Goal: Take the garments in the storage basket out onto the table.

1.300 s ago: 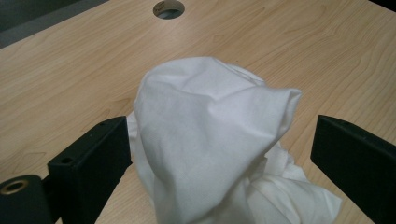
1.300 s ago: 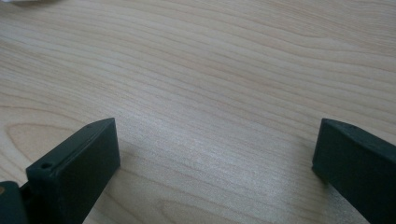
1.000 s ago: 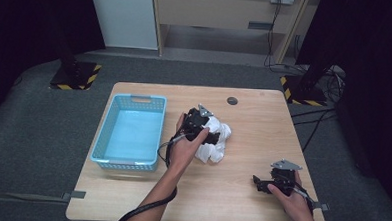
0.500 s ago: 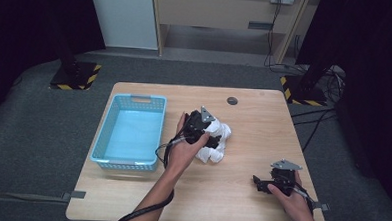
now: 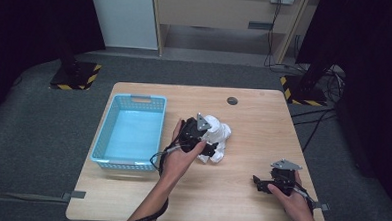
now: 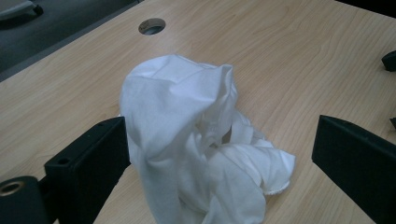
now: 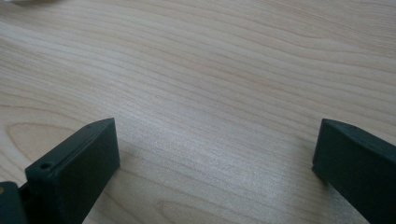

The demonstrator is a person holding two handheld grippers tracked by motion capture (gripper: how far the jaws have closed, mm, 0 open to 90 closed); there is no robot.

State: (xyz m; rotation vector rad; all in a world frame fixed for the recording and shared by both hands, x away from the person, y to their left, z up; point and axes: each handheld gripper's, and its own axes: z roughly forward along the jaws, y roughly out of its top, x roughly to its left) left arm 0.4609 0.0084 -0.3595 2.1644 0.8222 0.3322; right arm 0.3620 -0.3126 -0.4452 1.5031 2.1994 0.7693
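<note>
Wooden table (image 5: 263, 128), crumpled white cloth (image 6: 196, 140) heaped upright, both grippers' fingers apart, left gripper (image 6: 219, 158) straddling cloth

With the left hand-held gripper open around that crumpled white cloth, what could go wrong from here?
The left hand-held gripper stands open, one jaw against the white cloth, the other well clear, so closing may pinch only a loose fold and the rest could slip out. Carried toward the blue basket, trailing cloth might catch its rim.

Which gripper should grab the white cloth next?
Left. The left gripper stands open with the white cloth between its jaws; the right gripper rests open, far off near the table's corner.
</note>
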